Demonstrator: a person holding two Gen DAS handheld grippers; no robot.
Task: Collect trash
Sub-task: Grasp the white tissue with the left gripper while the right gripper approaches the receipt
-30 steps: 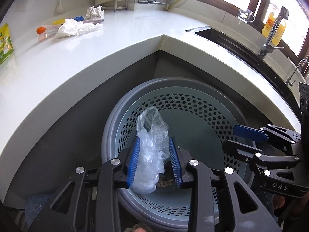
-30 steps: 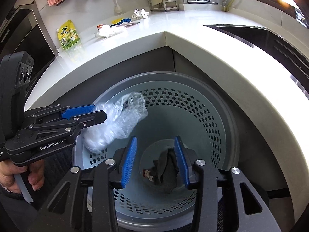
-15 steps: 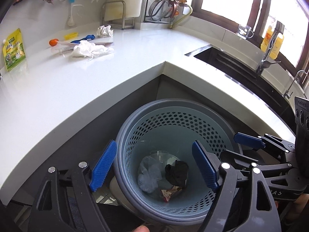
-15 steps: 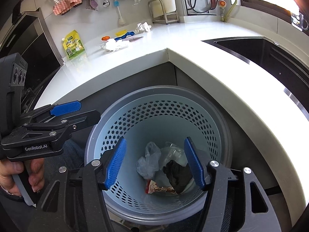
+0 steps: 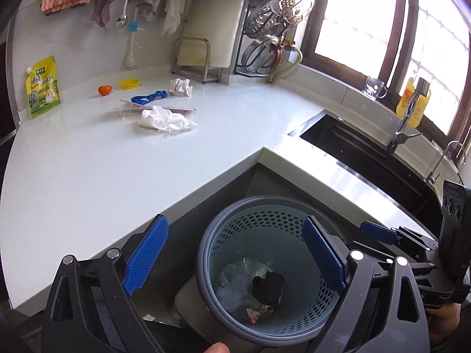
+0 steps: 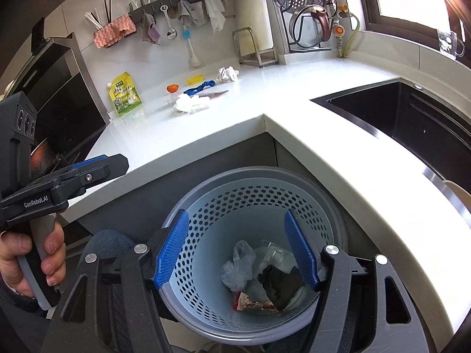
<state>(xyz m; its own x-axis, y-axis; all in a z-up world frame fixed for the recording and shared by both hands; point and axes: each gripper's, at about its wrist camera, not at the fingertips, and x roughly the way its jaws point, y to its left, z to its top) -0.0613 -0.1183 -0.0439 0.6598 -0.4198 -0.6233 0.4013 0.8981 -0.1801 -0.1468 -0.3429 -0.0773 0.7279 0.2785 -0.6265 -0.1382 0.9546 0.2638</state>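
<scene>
A pale blue perforated bin [image 5: 206, 264] [image 6: 323, 182] with a grey rim stands on the floor in the counter's corner. At its bottom lie a clear plastic bag [image 5: 232, 282] [image 6: 238, 267], a black crumpled scrap [image 5: 268, 286] [image 6: 279, 282] and a red wrapper [image 5: 259, 313] [image 6: 250, 303]. My left gripper [image 5: 235, 223] [image 6: 88, 170] hovers above the bin, jaws opening wide, nothing between them. Beside it my right gripper [image 6: 235, 217] [image 5: 379, 232] is also over the bin, jaws opening and empty. On the counter lie a white tissue [image 5: 164, 119] [image 6: 191, 103], a paper ball [image 5: 180, 86] and a blue scrap [image 5: 148, 97].
The white L-shaped counter [image 5: 88, 176] wraps around the bin. A dark sink [image 5: 368, 153] with a tap is at the right, a black hob [image 6: 59, 111] at the left. A yellow-green pouch [image 5: 42, 88] leans on the back wall. A hand [image 6: 32, 259] grips the left handle.
The left gripper opened and let go of the clear plastic bag, which now lies in the bin. Both grippers rose away from the bin, and the right jaws widened.
</scene>
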